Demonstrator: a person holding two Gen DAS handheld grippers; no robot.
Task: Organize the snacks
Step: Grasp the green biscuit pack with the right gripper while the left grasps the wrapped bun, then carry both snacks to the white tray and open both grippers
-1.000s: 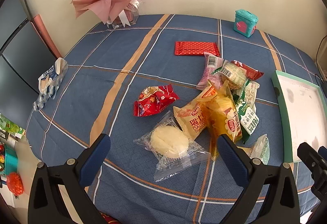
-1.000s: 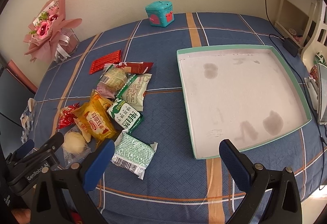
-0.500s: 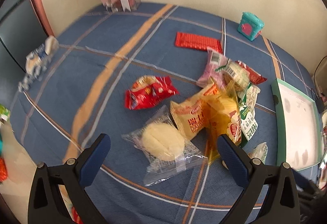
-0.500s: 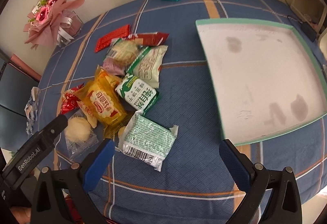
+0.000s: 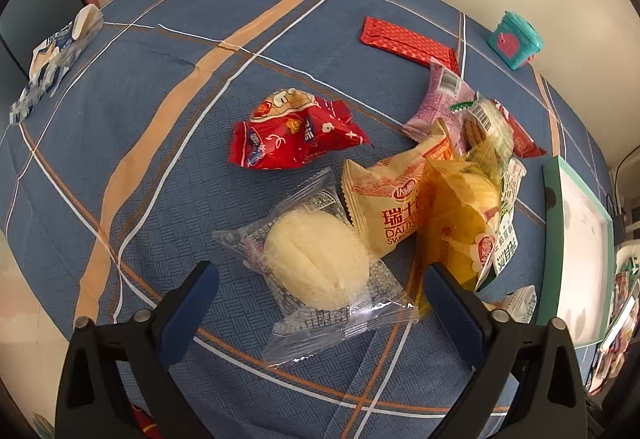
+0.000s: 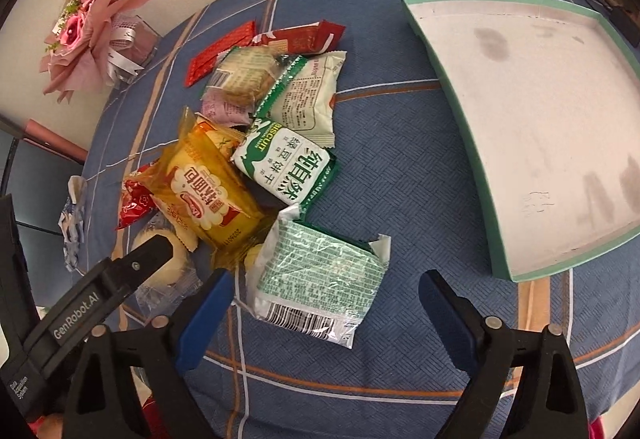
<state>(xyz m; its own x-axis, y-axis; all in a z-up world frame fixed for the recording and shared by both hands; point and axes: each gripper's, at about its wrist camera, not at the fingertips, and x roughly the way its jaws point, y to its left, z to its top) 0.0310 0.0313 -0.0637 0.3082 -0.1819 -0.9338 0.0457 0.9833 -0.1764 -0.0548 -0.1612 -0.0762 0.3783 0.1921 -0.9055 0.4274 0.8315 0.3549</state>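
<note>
Stock as I read it: tray (image 6: 536, 267) empty, all snacks heaped on the tablecloth (image 5: 168, 143); my left gripper (image 5: 320, 303), jaws just narrowing but unclamped, straddles the bun packet (image 5: 316, 259); my right gripper (image 6: 324, 307) likewise over the green-white packet (image 6: 320, 271); nothing sorted.

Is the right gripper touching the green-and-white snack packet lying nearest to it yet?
Apart. In the right wrist view the right gripper stands open, and blue tablecloth shows between each finger and the green-and-white packet.
</note>
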